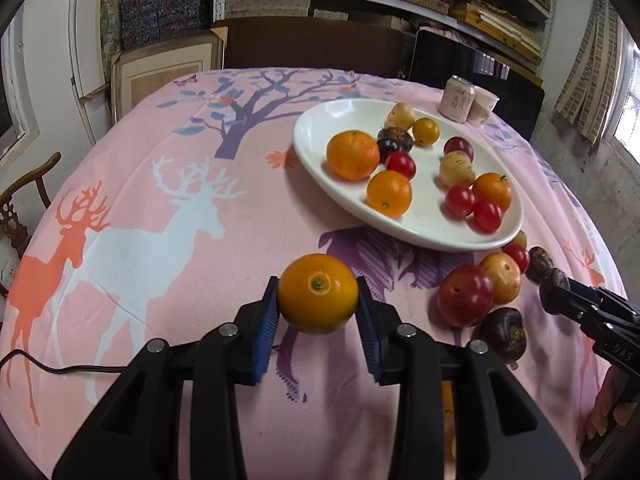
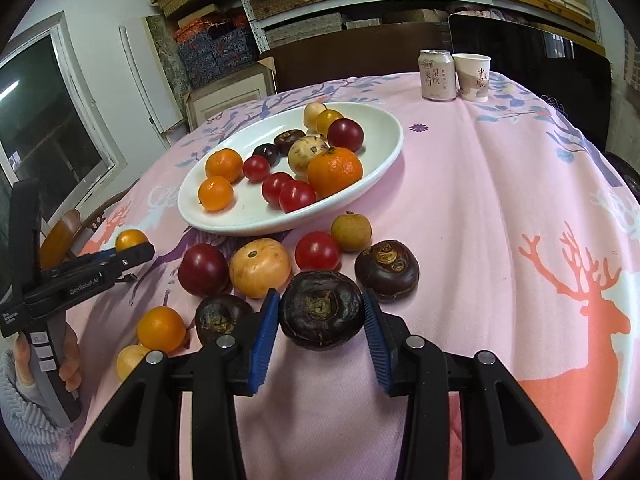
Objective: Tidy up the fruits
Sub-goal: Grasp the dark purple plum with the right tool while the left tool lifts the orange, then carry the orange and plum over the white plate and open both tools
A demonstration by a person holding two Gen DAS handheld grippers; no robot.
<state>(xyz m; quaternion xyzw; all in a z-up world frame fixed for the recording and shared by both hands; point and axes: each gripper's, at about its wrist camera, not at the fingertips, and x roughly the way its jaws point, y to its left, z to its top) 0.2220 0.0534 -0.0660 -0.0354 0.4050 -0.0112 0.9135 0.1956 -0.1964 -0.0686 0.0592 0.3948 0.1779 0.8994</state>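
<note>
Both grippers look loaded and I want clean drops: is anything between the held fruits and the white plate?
Left gripper holds an orange; only bare cloth lies between it and the plate. Right gripper holds a dark water chestnut; a red tomato and a yellow fruit sit on its way to the plate.

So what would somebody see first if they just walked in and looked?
Probably the big white plate piled with oranges, little tomatoes and dark fruits, sitting on the pink deer tablecloth. Then the two grabbers: the left hand-held gripper squeezes a small orange near the table's front edge, and the right hand-held gripper squeezes a dark wrinkly fruit among loose fruit just in front of the plate.
</note>
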